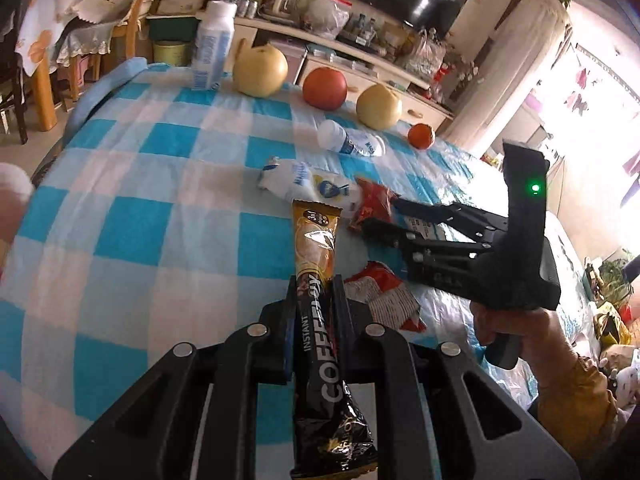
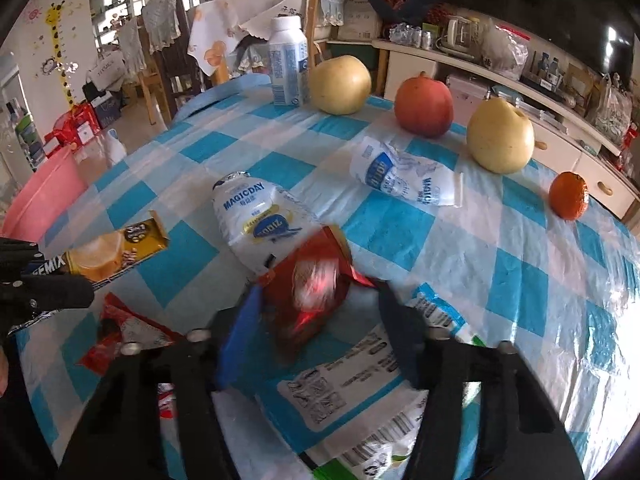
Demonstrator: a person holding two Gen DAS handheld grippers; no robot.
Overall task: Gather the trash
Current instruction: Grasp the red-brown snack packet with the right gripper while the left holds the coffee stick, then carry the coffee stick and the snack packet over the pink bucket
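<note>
Left wrist view shows a table with a blue and white checked cloth (image 1: 160, 184), the largest thing here. At its left edge, in the right wrist view, stands a pink bucket (image 2: 44, 196); what is inside it I cannot tell. At the far side of the table a white bottle (image 1: 212, 46) stands upright, and beside it lie a yellow pear (image 1: 260, 70), a red apple (image 1: 324, 88), a second pear (image 1: 378, 106) and a small orange (image 1: 421, 135), all in one row.

The trash lies nearer. One flattened white pouch (image 2: 404, 176) lies in front of the fruit, and another white pouch (image 2: 260, 216) lies in the middle of the cloth. A large white and green bag (image 2: 360, 392) lies flat under the right gripper.

The left gripper (image 1: 316, 292) is closed tight on a long coffee sachet (image 1: 318, 240). The sachet is gold at the far end and black at the near end, and it passes between the two fingers and sticks out forward above the cloth. Just to its right a torn red and white wrapper (image 1: 384, 292) lies on the cloth.

The right gripper (image 2: 320, 312) stands about half open; its jaws have just been closing. Between them is a crumpled red wrapper (image 2: 312, 284), shiny and blurred. Whether the pads already press on it I cannot tell. It touches the end of the middle pouch. A hand (image 1: 508, 324) holds this gripper by the handle.
</note>
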